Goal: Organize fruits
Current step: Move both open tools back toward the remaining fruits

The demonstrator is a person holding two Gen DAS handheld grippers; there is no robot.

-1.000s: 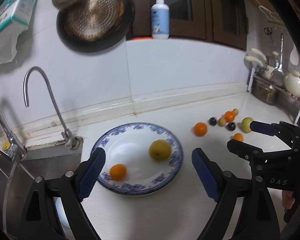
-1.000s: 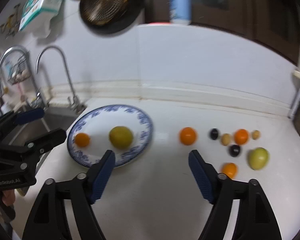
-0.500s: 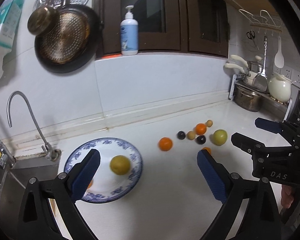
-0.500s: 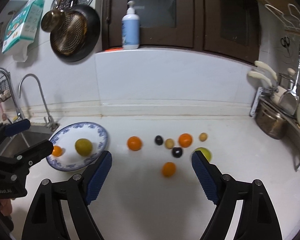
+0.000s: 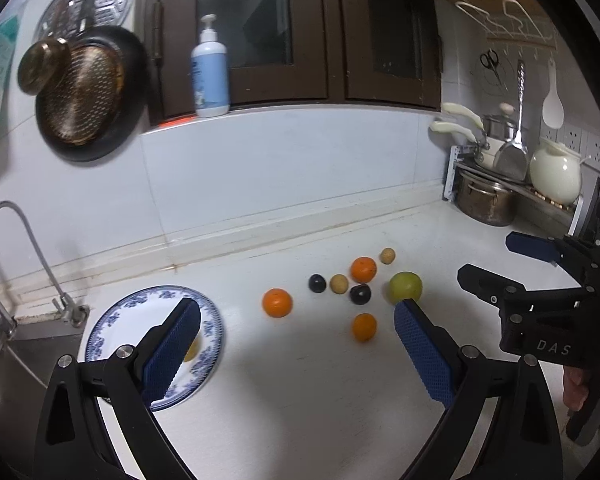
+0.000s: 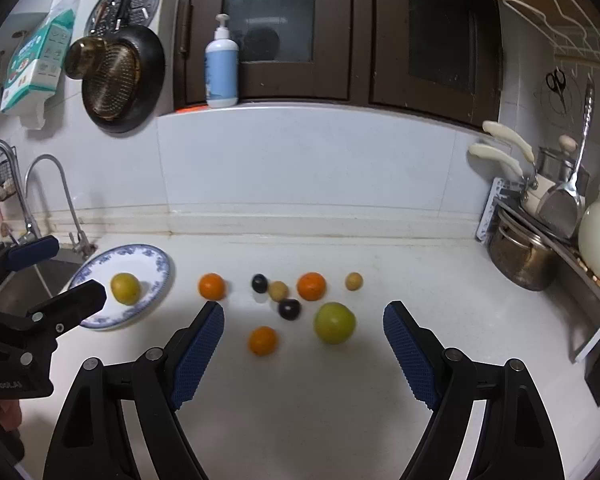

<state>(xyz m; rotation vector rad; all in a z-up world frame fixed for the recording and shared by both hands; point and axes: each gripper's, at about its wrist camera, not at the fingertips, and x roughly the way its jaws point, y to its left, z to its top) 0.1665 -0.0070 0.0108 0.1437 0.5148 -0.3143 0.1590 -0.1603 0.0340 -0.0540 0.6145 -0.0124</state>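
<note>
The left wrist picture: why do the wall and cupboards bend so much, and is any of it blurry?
Left wrist view: a fisheye lens bows the cupboard doors and darkens the corners; the hanging pan at the left looks smeared. Right wrist view: same bending, but sharper; the fruits cast soft shadows on the white counter, which shows a pale sheen rather than hard glare.

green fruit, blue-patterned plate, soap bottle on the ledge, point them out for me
green fruit (image 6: 335, 323), right wrist view, middle of its skin
blue-patterned plate (image 6: 161, 267), right wrist view, patterned rim on its right side
soap bottle (image 6: 221, 74), right wrist view, middle of its body
</note>
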